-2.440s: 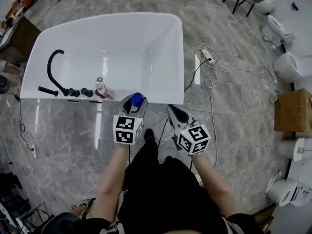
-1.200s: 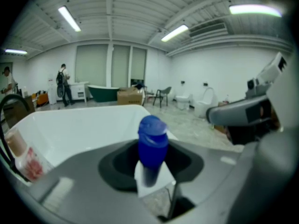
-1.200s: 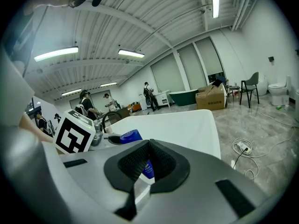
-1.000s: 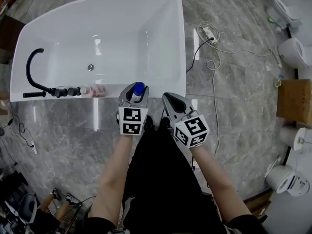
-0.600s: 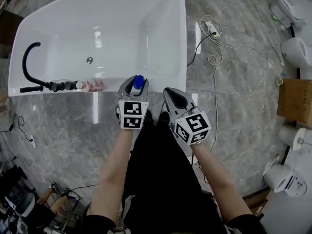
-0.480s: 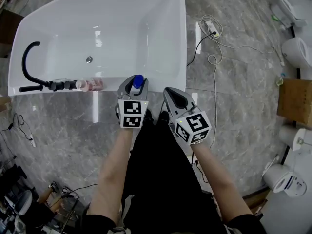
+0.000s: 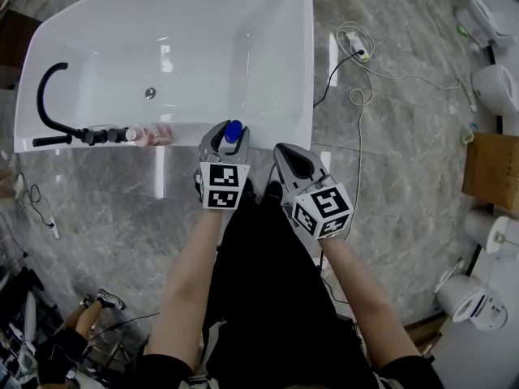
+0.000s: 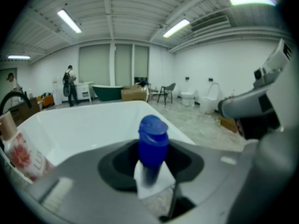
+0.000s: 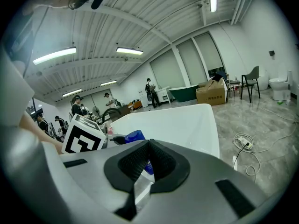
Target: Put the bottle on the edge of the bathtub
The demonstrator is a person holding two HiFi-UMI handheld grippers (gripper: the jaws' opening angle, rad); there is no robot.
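No words or numbers can be read — the marker cubes (image 7: 224, 186) carry only black-and-white square patterns, and print on the far cardboard box (image 9: 211, 93) is too small.

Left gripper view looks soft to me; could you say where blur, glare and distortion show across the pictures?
Left gripper view: the bottle near the lens is blurred, and the frame is vignetted to a dark circle. Head view: lamp glare inside the bathtub, whose rim the fisheye bends. Right gripper view: sharper, with bright ceiling lights.

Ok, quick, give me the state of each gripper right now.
Left gripper: closed on the bottle.
Right gripper: closed, empty.
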